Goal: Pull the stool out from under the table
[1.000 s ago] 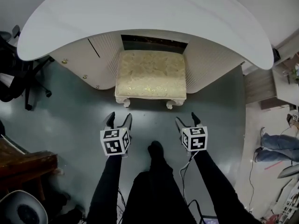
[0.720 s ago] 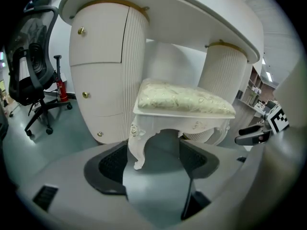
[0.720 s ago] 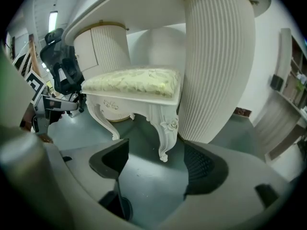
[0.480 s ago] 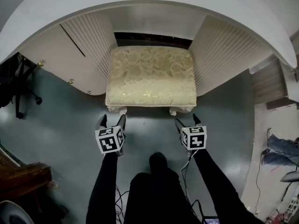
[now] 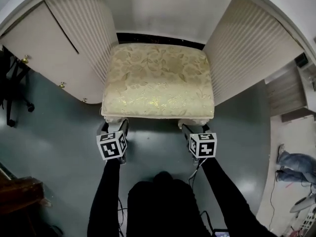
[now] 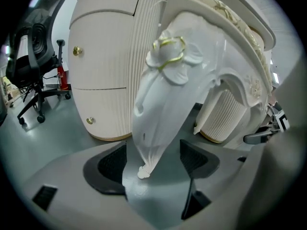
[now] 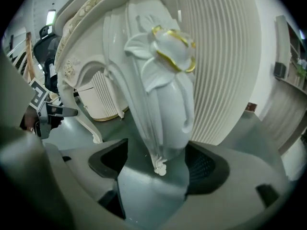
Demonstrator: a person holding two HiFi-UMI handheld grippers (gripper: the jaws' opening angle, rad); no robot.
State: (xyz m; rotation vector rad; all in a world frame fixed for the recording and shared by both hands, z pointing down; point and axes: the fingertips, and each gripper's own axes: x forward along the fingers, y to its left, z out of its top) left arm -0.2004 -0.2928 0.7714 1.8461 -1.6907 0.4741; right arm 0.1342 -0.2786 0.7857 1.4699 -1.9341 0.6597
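Note:
The stool (image 5: 158, 80) has a cream floral cushion and white carved legs, and stands in the table's kneehole between the two ribbed pedestals. My left gripper (image 5: 114, 126) is at its front left leg (image 6: 158, 119). The leg's foot stands between the pads (image 6: 112, 164) with a gap on each side. My right gripper (image 5: 195, 127) is likewise round the front right leg (image 7: 163, 104), and its pads (image 7: 204, 166) stand off it. Both pairs of jaws have just been opening and are wide open, each with a leg between them.
The white table's ribbed pedestals (image 5: 84, 19) (image 5: 247, 48) flank the stool closely. A black office chair (image 5: 12, 83) is at the left and dark wooden furniture (image 5: 19, 196) at the lower left. Someone's legs in jeans (image 5: 296, 164) are at the right. The floor is grey-green.
Both grippers have come down and forward from open floor to the stool's front legs, their jaws now round the legs. The head camera has moved closer, so the stool looks larger.

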